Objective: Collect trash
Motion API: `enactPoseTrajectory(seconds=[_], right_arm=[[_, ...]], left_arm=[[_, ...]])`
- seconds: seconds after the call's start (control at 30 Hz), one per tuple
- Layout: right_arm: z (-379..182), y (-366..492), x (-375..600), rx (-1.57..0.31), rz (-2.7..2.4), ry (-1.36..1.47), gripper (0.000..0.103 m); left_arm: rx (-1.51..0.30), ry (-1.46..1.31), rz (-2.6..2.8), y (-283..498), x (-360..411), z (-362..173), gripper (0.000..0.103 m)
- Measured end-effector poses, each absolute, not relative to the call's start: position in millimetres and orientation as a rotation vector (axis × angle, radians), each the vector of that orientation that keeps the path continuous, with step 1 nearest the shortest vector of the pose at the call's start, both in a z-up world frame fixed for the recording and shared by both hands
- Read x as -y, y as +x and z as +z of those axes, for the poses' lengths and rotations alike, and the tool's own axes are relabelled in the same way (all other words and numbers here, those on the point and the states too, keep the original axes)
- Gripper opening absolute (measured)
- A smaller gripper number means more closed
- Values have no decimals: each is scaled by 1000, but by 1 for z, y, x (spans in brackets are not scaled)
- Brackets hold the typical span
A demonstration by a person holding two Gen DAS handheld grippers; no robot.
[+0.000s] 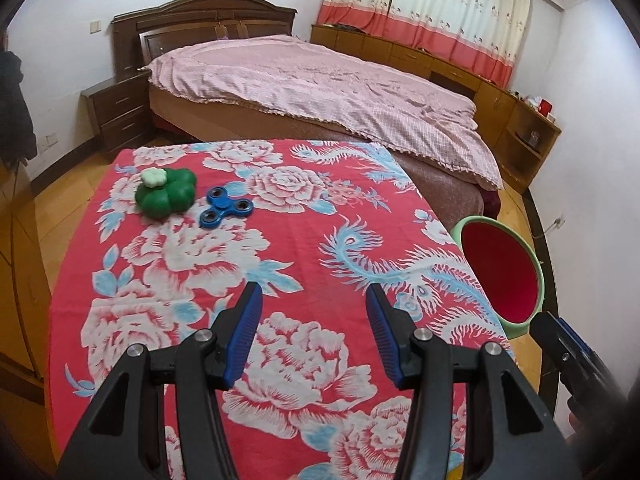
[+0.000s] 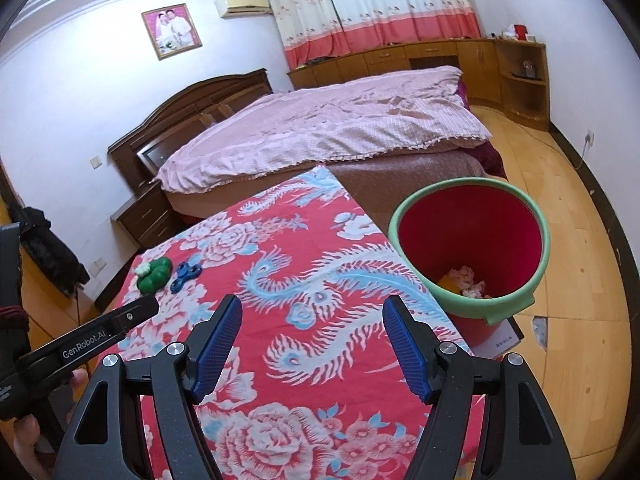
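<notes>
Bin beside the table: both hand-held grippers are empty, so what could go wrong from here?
1. The bin stands off the table edge on a thin flat base; a bump could tip it.
2. The green toy and blue spinner touch, so grabbing one may shove the other.
3. The loose floral cloth could snag and drag under the left hand-held gripper.

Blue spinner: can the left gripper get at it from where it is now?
Probably yes. The left gripper is open with nothing between its fingers, and only bare floral cloth lies between it and the blue spinner. The green toy sits close beside the spinner, so approach from the right.
</notes>
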State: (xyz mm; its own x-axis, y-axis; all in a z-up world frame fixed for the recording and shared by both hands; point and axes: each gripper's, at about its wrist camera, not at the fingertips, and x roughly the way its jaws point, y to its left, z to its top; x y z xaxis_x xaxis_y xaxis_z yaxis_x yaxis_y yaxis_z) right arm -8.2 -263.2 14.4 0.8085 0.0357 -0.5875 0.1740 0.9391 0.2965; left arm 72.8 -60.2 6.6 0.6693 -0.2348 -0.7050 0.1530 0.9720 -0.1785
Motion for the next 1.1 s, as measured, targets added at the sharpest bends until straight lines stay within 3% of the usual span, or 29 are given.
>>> enactPoseTrajectory(seconds=[1.1], right_arm=[[24,-23,243,-606,-34,326,74]], left_arm=[[-732,-134,-165,46,33,27,54]])
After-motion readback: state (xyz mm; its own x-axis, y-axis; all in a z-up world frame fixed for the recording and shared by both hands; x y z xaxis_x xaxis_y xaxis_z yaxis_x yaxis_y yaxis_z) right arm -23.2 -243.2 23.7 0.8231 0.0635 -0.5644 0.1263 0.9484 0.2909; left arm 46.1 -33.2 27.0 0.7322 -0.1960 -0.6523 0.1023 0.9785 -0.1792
